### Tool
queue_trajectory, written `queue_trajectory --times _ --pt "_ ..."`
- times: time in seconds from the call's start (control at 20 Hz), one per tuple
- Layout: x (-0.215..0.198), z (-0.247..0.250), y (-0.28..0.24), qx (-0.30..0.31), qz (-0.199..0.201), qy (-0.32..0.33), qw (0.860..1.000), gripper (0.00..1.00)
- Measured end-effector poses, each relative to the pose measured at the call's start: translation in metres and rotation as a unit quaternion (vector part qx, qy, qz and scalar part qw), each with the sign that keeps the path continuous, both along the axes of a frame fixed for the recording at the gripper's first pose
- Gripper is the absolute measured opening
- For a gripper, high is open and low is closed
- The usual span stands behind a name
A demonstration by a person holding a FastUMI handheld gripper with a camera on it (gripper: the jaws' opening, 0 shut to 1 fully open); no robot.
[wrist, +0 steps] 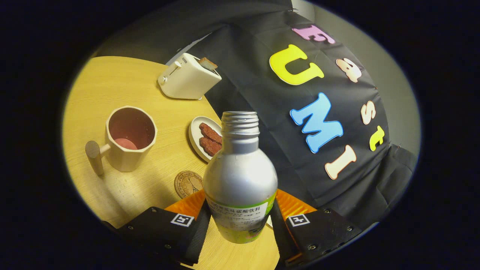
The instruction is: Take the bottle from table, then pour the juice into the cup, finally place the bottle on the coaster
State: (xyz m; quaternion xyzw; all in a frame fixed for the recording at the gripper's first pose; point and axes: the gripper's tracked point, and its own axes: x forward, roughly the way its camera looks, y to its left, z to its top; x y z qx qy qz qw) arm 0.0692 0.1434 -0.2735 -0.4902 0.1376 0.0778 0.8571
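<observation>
Silver, uncapped, the bottle (240, 176) stands lower centre, clamped between my fingers (240, 221) and apparently lifted off the desk (123, 195). Pouring remains: the cup (129, 138) waits left of centre, the coaster (188, 184) below it.

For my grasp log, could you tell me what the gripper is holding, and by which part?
The gripper holds the uncapped silver bottle, fingers pressed on either side of its labelled lower body.

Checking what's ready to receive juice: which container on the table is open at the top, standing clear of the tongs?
The mug with the wooden handle, beside the plate; the open bottle is gripped in the tongs.
</observation>
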Motion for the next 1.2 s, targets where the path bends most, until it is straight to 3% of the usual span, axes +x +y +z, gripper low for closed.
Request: queue_trajectory --times 0.7,1.2 --pt "0.018 -0.002 0.015 -0.143 0.047 -0.014 0.989 0.77" --pt "0.027 0.007 0.023 -0.237 0.096 -0.026 0.966 0.77"
